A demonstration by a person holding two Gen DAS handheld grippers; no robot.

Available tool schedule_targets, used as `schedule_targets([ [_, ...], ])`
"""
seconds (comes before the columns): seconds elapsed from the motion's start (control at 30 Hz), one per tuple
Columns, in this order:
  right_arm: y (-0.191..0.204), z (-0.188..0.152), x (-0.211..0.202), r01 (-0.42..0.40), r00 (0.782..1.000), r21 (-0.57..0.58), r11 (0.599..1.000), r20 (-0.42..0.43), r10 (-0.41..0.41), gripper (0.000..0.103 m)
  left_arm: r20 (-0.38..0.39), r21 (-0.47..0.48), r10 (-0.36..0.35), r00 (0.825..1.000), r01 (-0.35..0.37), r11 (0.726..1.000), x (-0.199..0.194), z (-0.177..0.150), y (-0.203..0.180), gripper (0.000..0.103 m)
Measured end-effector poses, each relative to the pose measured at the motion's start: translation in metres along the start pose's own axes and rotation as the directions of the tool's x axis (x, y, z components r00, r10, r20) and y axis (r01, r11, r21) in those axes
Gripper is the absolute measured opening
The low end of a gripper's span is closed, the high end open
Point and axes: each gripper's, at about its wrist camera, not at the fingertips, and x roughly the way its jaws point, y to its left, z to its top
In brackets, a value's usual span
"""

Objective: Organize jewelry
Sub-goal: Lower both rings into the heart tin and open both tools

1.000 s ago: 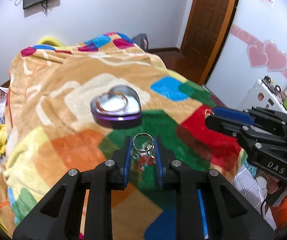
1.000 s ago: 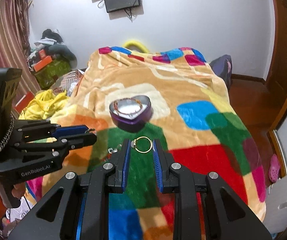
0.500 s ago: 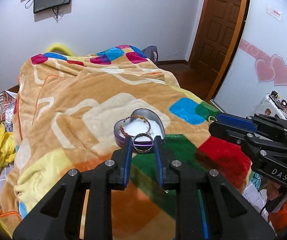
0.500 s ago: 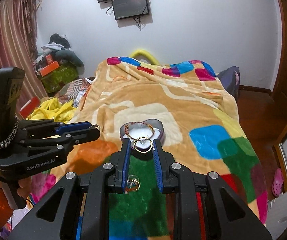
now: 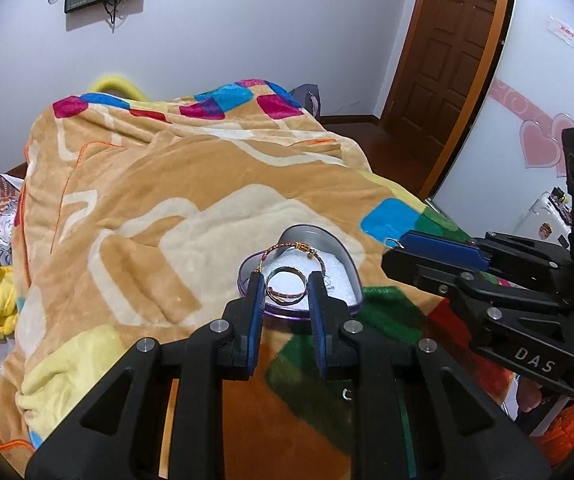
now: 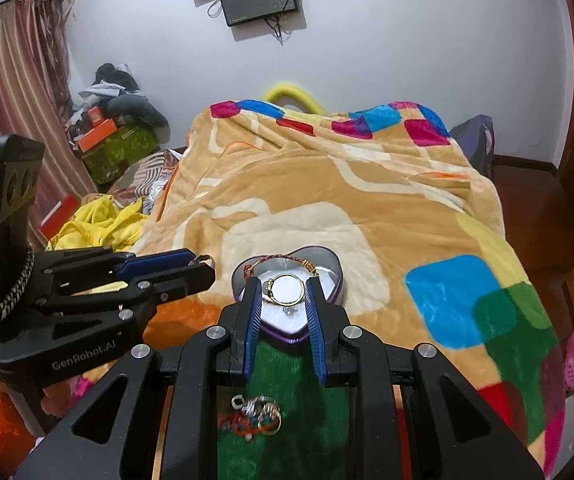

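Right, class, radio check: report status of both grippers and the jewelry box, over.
Left gripper shut on silver ring. Right gripper shut on gold ring. Both above heart-shaped box, braided bracelet inside. Nothing blocking.

You have carried both claws forward from the heap of jewelry [image 6: 256, 419] to the heart-shaped tin [image 5: 327, 240]: your left claw [image 5: 286, 291] brings its silver ring [image 5: 286, 290] over it, your right claw [image 6: 285, 290] its gold ring [image 6: 286, 290].

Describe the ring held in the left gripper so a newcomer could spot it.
On the patchwork blanket sits a heart-shaped tin. Above it the left gripper pinches a silver ring, unlike the gold ring in the right gripper.
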Motion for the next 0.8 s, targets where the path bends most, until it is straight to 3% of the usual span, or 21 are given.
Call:
schedule_targets([
  [0.8, -0.01, 0.006, 0.049, -0.006, 0.992, -0.038, 0.999, -0.126, 0.001, 0.02, -0.085, -0.036, -0.044, 0.995, 0.041, 0.999, 0.05, 0.007, 0.016, 0.021],
])
